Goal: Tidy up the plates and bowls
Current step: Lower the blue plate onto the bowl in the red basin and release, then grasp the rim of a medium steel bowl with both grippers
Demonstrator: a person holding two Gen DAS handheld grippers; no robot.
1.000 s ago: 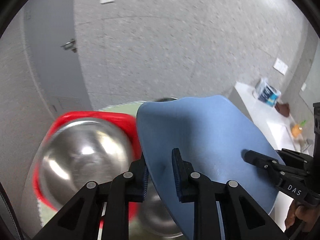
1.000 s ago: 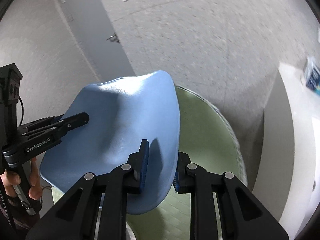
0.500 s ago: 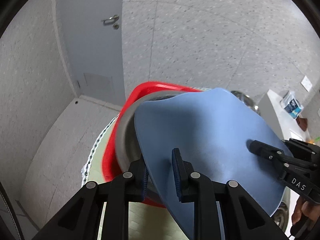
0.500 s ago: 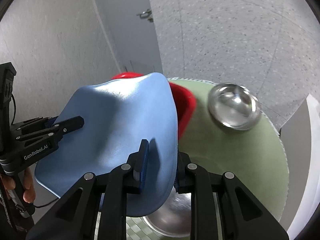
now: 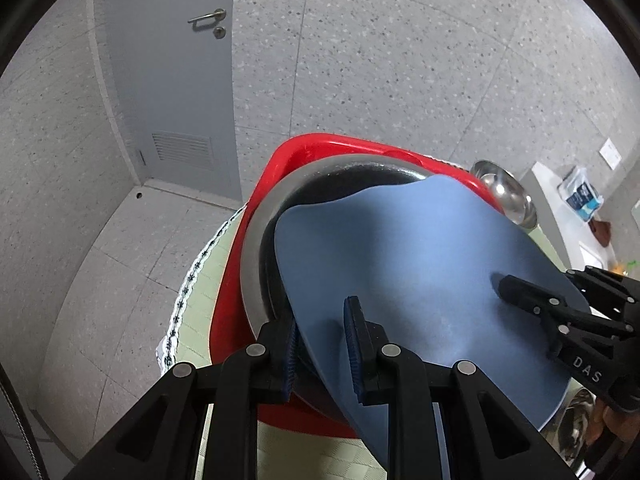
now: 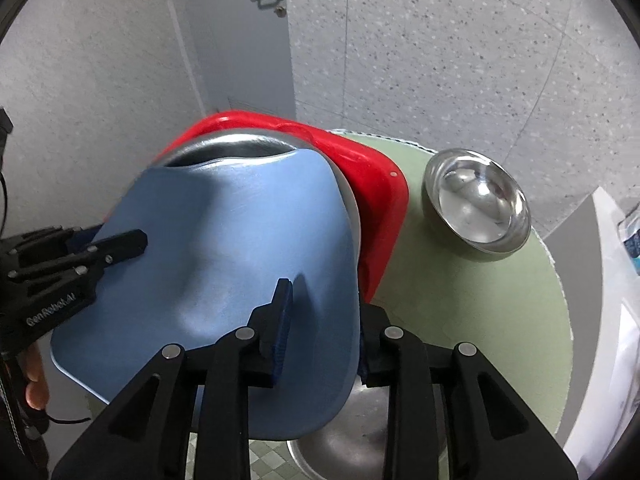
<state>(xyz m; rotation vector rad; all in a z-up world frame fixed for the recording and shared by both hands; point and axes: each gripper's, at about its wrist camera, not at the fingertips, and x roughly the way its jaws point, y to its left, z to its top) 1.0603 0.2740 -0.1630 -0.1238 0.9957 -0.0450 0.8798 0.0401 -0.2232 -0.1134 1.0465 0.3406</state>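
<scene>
Both grippers gripped one blue plate [image 6: 240, 240] by opposite rims: left gripper [image 5: 320, 344] clenched on its left edge, right gripper [image 6: 324, 332] clenched on its right edge. Plate was carried tilted, far rim dipping over the big steel bowl [image 5: 256, 248] nested in the red basin [image 5: 236, 264], which sat toward the far-left edge of the green round table [image 6: 500, 304]. So target lay straight ahead and below, about equally near both. Small steel bowl [image 6: 478, 200] sat apart, near the table's far-right edge; another bowl [image 6: 344, 444] lay under the plate's near rim.
</scene>
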